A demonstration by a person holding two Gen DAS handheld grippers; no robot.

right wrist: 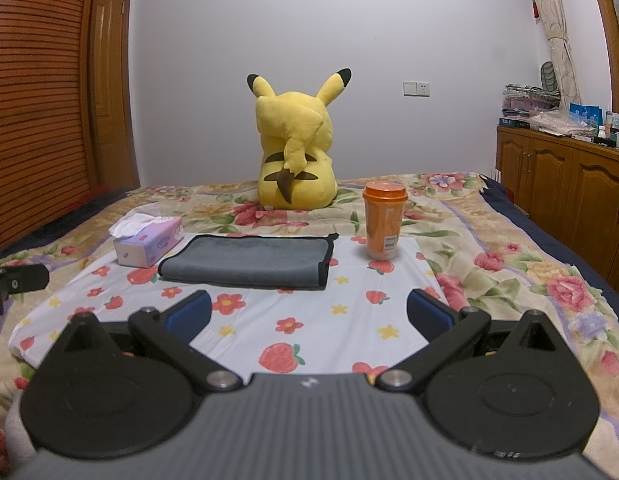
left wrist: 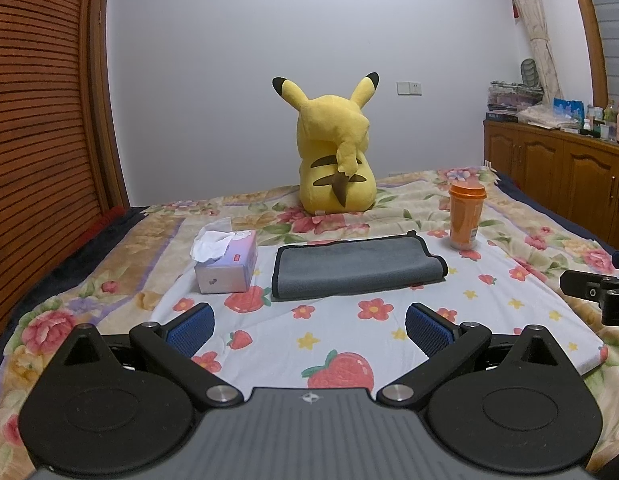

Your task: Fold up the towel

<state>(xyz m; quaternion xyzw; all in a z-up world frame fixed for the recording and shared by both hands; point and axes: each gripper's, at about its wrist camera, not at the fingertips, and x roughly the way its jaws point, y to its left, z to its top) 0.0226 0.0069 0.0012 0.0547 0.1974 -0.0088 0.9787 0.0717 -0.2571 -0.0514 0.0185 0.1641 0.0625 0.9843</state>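
Your left tool (left wrist: 309, 330) is spread wide, its blue pads (left wrist: 191, 328) far apart with only the strawberry-print cloth (left wrist: 349, 344) showing between them — it holds nothing and touches nothing. Your right tool (right wrist: 309, 314) is just as wide, released and empty, hovering above the near part of that same cloth.

The towel (left wrist: 355, 268) lies ahead of both tools, well apart from either. It is grey with a dark edging, already doubled over into a flat rectangle, resting on the far part of the printed cloth. From your right wrist view its folded layers show along the right-hand side, where the black edge runs double.

Just beside the towel on its left stands a tissue box (left wrist: 225, 262), a white tissue sticking up from the top. On its right, near but not touching, an orange cup (right wrist: 384, 222) with a lid stands upright. Behind them a yellow plush toy (left wrist: 335, 152) sits on the bed (left wrist: 121, 248) with its back to you — tail up, ears pointing outward.

At the right edge of the left wrist view you can see part of your other tool's black frame.
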